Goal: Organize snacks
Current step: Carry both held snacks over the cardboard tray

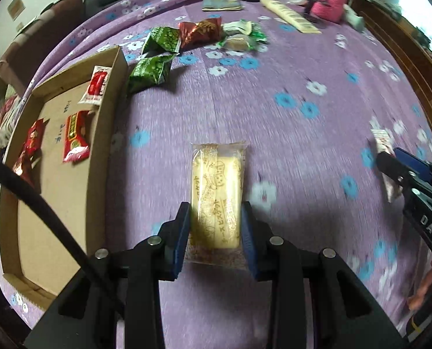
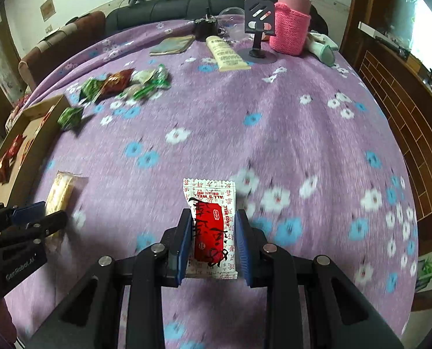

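The left gripper (image 1: 216, 226) clamps a yellow biscuit packet (image 1: 217, 192) by its long sides above the purple cloth; the right gripper (image 2: 214, 237) pinches a red-and-white sachet (image 2: 211, 218) likewise — both probably light, crinkly, crushable, with the cardboard tray (image 1: 99, 151) to the left.

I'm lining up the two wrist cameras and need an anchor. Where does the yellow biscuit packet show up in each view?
Left wrist view: the yellow biscuit packet sits bottom centre, clamped between the left gripper fingers.
Right wrist view: the same packet is at the left edge, sticking out of the left gripper seen from the side.
Shared landmark: the cardboard box on the left of both views.
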Tool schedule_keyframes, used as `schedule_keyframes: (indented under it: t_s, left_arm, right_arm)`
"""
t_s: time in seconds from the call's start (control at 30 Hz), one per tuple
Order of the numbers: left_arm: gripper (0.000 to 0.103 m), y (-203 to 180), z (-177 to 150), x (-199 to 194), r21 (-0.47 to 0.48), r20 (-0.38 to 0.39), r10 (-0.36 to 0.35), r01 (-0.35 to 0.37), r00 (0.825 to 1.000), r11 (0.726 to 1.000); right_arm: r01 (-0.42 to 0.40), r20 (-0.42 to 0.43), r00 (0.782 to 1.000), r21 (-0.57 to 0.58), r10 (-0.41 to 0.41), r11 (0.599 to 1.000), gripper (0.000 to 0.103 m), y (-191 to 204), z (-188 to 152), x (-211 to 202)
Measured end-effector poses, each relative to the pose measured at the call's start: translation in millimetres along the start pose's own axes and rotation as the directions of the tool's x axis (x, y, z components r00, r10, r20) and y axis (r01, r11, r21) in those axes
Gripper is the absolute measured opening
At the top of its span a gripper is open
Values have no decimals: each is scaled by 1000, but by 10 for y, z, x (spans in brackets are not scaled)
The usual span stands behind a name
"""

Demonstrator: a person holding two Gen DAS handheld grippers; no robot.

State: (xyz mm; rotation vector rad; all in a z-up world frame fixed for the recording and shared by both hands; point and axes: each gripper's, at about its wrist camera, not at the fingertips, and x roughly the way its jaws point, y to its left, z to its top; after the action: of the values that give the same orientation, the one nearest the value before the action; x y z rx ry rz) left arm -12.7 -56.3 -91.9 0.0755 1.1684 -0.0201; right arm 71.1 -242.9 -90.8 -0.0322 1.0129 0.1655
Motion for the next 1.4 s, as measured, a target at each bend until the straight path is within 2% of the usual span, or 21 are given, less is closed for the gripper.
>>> schedule_keyframes:
  t_s: [0.3,0.67,0.9,1.13,1.4]
  left_arm:
    - [36,369,-125,-263,17,26,-60,59,998,998]
    - [36,841,-183,-506,-26,77,-71,73,995,997]
    - [36,1379,-137,-566,-106,99,-14,25,995,994]
    - [36,1950,-68,-565,-203,109,53,-30,993,979]
    - [36,2339,-47,-429,-260,80,123,-99,989,961]
  right_arm:
    - [-29,6,1000,-6,29,1000,29,377,-218,-209]
    - [-127,47,990,-78,131,989,29,1122,-79,-409]
    - [-207,74,973,-152,220,966,28,1716,179,-427]
    - [-268,69,954,-235,291,934,28,2292,331,-371]
    - [-309,39,943,-275,332,910,28,2749,459,-187]
